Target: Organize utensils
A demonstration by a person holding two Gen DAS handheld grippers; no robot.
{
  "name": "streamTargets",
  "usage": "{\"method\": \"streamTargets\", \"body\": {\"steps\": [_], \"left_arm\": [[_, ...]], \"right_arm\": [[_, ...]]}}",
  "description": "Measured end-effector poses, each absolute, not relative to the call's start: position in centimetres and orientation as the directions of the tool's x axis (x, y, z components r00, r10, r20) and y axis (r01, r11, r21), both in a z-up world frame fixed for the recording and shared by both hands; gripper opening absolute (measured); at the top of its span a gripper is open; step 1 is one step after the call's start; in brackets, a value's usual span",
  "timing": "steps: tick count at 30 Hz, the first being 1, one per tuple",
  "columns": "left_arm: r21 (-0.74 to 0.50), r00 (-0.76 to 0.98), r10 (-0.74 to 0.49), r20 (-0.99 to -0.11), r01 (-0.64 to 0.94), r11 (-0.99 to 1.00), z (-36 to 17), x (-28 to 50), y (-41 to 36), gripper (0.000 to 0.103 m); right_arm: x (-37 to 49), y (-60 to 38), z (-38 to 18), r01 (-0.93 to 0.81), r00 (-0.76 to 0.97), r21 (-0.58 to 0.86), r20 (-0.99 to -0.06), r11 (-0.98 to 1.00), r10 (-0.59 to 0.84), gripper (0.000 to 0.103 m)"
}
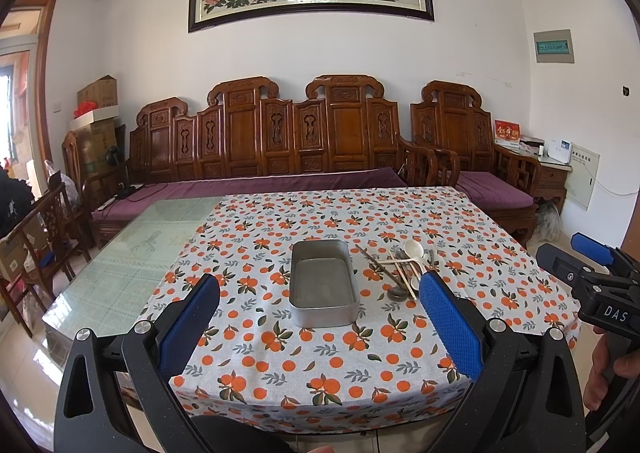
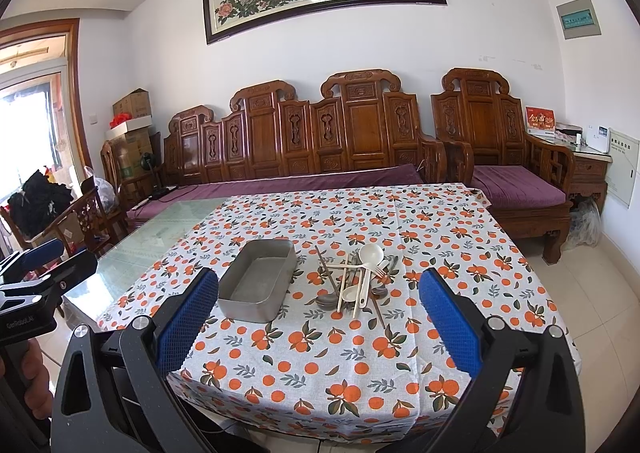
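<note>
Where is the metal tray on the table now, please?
In both views the metal tray sits near the middle of the tablecloth, empty, just left of the utensil pile and apart from it.

black gripper frames, blue textured fingers point(image 1: 450, 327), silver screws

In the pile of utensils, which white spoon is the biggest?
The white plastic spoon with the large round bowl at the pile's far end; the other white spoon is smaller and nearer.
</note>
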State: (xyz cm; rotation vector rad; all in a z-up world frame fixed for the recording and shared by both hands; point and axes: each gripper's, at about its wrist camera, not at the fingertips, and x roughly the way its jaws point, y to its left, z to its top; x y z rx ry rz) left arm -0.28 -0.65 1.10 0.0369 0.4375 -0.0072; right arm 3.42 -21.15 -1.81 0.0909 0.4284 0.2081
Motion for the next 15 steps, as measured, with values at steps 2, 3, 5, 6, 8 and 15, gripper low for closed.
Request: {"method": "streamTargets", "body": {"steps": [2, 3, 5, 6, 8, 15], "left_arm": [[0.034, 0.906, 0.000, -0.423, 0.015, 0.999, 1.09, -0.28, -0.65, 0.097], [0.034, 0.906, 0.000, -0.424, 0.015, 0.999, 1.11, -0.28, -0.69, 0.097], [0.034, 0.905, 0.000, -0.425, 0.016, 0.999, 1.16, -0.27, -0.76, 0.097], [0.034, 0.906, 0.000, -0.424, 0.016, 0.999, 1.16, -0.31, -0.76, 0.097], [0.035, 0.906, 0.000, -0.424, 0.016, 0.999, 1.20, -0.33, -0.69, 0.097], [0.036, 0.905, -0.001, -0.425, 0.018, 0.999, 1.46, -0.36, -0.89, 0.097]], "right_arm": [[3.38, -21.13, -1.80, -0.182, 0.889, 0.131, -0.402, 0.975, 0.220, 0.101], [3.39, -21.15, -1.78, -0.183, 0.889, 0.131, -0.402, 0.974, 0.220, 0.101], [3.39, -21.13, -1.82, -0.182, 0.889, 0.131, -0.402, 0.975, 0.220, 0.101], [3.42, -21.18, -1.78, -0.182, 0.889, 0.131, -0.401, 0.975, 0.220, 0.101], [3.41, -21.16, -1.80, -0.182, 0.889, 0.132, -0.401, 0.974, 0.220, 0.101], [3.34, -21.14, -2.11, -0.182, 0.889, 0.133, -0.401, 0.974, 0.221, 0.101]]}}
